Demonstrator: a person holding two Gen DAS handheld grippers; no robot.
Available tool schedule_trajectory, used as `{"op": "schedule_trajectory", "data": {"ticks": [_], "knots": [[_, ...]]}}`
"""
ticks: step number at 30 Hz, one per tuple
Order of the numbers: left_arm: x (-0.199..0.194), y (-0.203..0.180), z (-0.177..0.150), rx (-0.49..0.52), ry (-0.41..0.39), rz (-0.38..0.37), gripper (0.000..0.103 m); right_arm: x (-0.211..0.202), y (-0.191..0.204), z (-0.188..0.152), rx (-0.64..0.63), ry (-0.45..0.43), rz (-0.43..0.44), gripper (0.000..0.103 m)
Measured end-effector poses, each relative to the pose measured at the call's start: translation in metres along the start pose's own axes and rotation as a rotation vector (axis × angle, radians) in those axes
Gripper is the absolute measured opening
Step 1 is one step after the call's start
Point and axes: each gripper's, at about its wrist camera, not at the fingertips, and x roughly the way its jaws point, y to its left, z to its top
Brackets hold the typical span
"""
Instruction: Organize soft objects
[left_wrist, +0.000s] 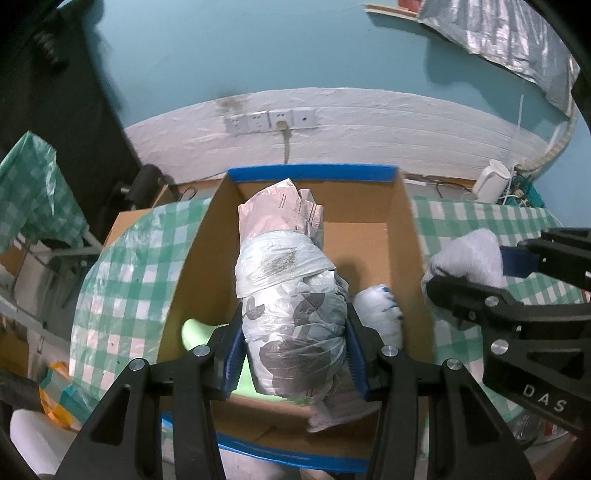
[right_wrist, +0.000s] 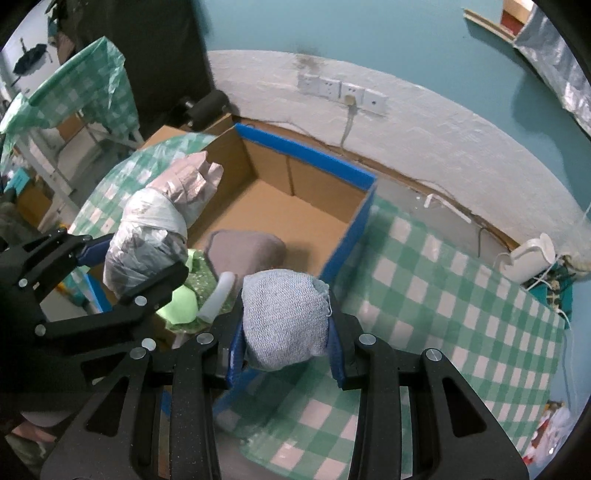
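— over the box (left_wrist: 410, 236), left tongs (left_wrist: 295, 343): clamped on a plastic-wrapped bundle (left_wrist: 295, 314), blue pads pressing both its sides. pinkish wrap at the far end, grey leaf print at the near end.
— and inside the box?
— lying on the bottom under the bundle: a green piece (left_wrist: 195, 330), a white roll (left_wrist: 380, 314). from the right wrist, also a brown cushion (right_wrist: 247, 251) on the cardboard floor.
— right tongs?
— right tongs (right_wrist: 288, 332) pinching a grey-blue knit ball (right_wrist: 286, 317), pads tight on either side. held just outside the box's near blue corner, above the green-checked cloth (right_wrist: 424, 295) on the desk.
— side by side, then?
— yes, near each other, apart; bundle above the box's left half, ball to the right of its wall.
— anything else around?
— white kettle (right_wrist: 532, 254) at the desk's far right, sockets (left_wrist: 271, 120) on the white wall strip behind the box.
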Motion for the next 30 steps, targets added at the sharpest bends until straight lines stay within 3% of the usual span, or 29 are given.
{"op": "schedule_trajectory", "data": {"ticks": [12, 15, 17, 19, 30], "knots": [[0.026, 0.035, -0.008, -0.075, 0.061, -0.005, 0.049, 0.029, 0.016, 0.011, 0.000, 0.022, 0.039, 0.041], [0.029, 0.039, -0.009, -0.089, 0.070, -0.012, 0.053, 0.029, 0.016, 0.013, 0.009, 0.007, 0.042, 0.053], [0.030, 0.041, -0.009, -0.095, 0.074, -0.020, 0.065, 0.026, 0.016, 0.015, 0.015, -0.015, 0.038, 0.060], [0.029, 0.043, -0.008, -0.094, 0.066, -0.023, 0.070, 0.022, 0.014, 0.016, 0.021, -0.029, 0.029, 0.063], [0.016, 0.045, -0.004, -0.091, 0.065, -0.015, 0.072, 0.007, -0.004, 0.008, 0.068, -0.045, 0.009, 0.064]]}}
